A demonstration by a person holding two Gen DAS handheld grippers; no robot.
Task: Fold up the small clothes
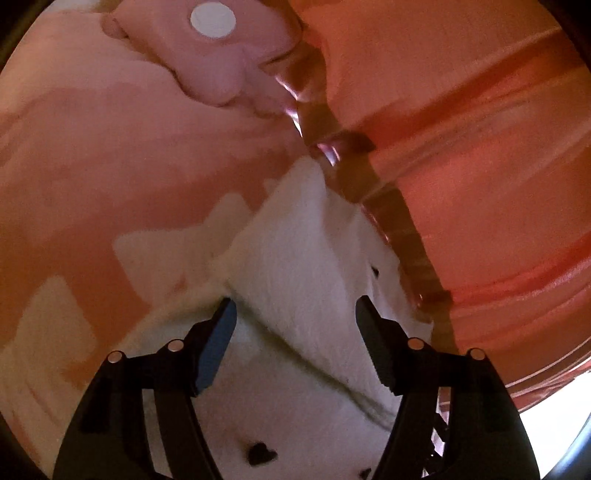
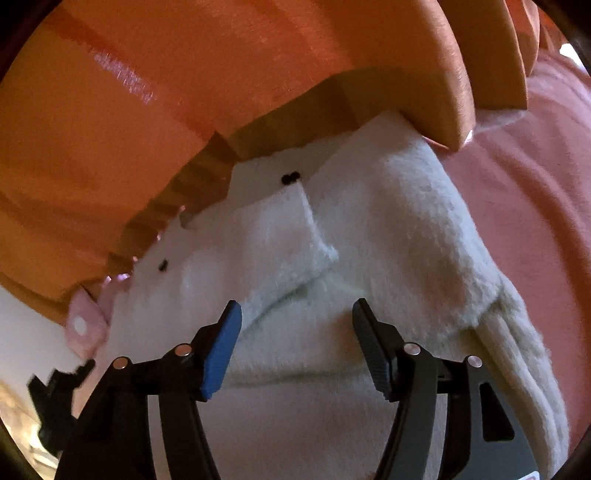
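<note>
The white fleece garment (image 1: pixel 295 280) fills the lower middle of both wrist views, lying on a pink cover (image 1: pixel 92 155), with small black marks scattered over its pile. Nearest the lens in the left view, the left tongs (image 1: pixel 295 314) stand apart over a raised fold running diagonally between the pads, which do not press on it. In the right view the right tongs (image 2: pixel 297 317) are likewise apart, hovering above a crease in the garment (image 2: pixel 295 277), with a small flap lying just beyond and a ribbed edge at the lower right. To do this fold well, I would judge that each pair should pinch a single, clean layer at matching points on the edge, then carry it over evenly so the fleece lies flat without bunching. Farther off, orange striped fabric (image 2: pixel 147 92) crosses the upper part of both frames, and a pink piece with a white disc (image 1: pixel 213 20) sits at the upper left of the left view.
</note>
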